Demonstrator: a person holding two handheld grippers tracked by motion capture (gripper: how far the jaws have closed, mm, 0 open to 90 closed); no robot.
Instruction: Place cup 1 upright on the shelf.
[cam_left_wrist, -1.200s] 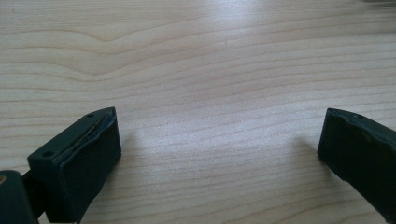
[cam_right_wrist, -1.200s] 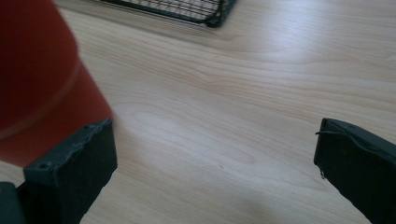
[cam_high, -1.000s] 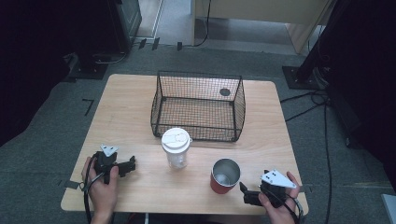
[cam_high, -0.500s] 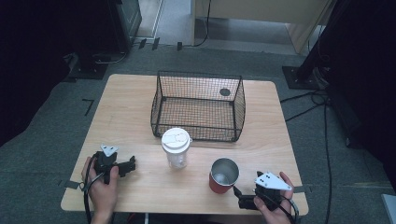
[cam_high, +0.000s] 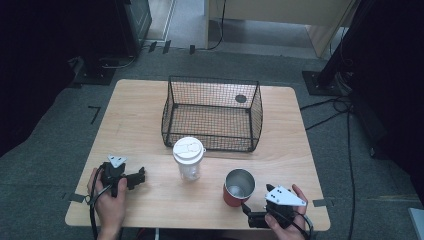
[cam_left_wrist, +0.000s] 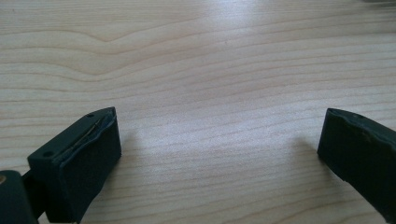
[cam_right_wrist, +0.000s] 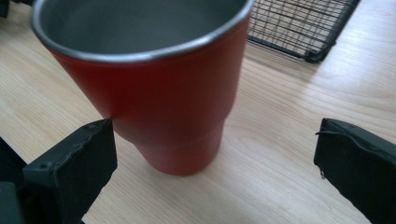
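Observation:
A red metal cup (cam_high: 238, 187) with a steel inside stands upright on the wooden table (cam_high: 140, 115), near the front edge. My right gripper (cam_high: 248, 213) sits just right of and in front of it, held by a hand, jaws pointing at the cup. In the right gripper view the red cup (cam_right_wrist: 159, 93) looms just ahead of the gripper (cam_right_wrist: 219, 142), whose jaws are wide open and apart from its wall. A clear cup with a white lid (cam_high: 188, 157) stands mid-table. My left gripper (cam_high: 136, 178) rests open at the front left, over bare wood (cam_left_wrist: 219, 70).
A black wire basket (cam_high: 210, 112) stands at the back middle of the table, and its corner (cam_right_wrist: 303, 28) lies beyond the red cup. The table's front edge runs close under both hands. Cables lie on the grey floor around it.
My right gripper has shifted a little left and toward the front edge, closing in on the red cup. The left gripper and both cups have stayed put.

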